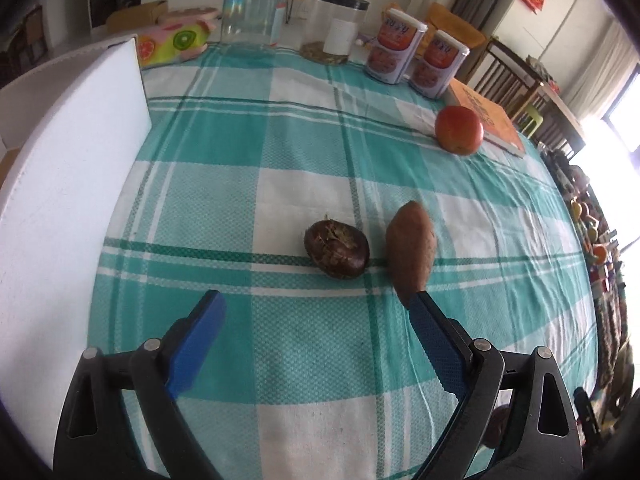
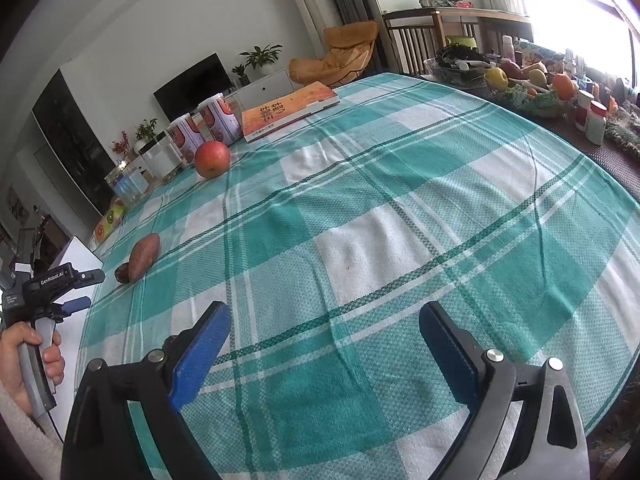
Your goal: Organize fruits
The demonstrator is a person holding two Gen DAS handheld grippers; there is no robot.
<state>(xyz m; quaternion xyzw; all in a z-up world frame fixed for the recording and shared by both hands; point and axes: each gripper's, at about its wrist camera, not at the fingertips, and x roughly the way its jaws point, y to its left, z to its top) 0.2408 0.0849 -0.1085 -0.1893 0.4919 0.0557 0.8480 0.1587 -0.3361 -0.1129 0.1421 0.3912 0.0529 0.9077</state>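
A dark brown passion fruit [image 1: 337, 249] and a sweet potato [image 1: 410, 254] lie side by side on the teal checked tablecloth [image 1: 280, 136]. A red apple [image 1: 458, 129] sits farther back beside an orange book [image 1: 486, 117]. My left gripper [image 1: 316, 300] is open and empty, just short of the passion fruit; its right finger overlaps the sweet potato's near tip. My right gripper [image 2: 324, 312] is open and empty over bare cloth. The right wrist view shows the apple [image 2: 212, 158], the sweet potato [image 2: 143, 257], the passion fruit [image 2: 121, 273] and the left gripper [image 2: 76, 292] at far left.
A white board [image 1: 68, 184] lies at the table's left edge. At the back stand two clear jars [image 1: 256, 14], two orange-labelled cans [image 1: 396, 46] and a fruit-print box [image 1: 172, 40]. A bowl of fruit [image 2: 528, 84] and bottles sit on a side table at right.
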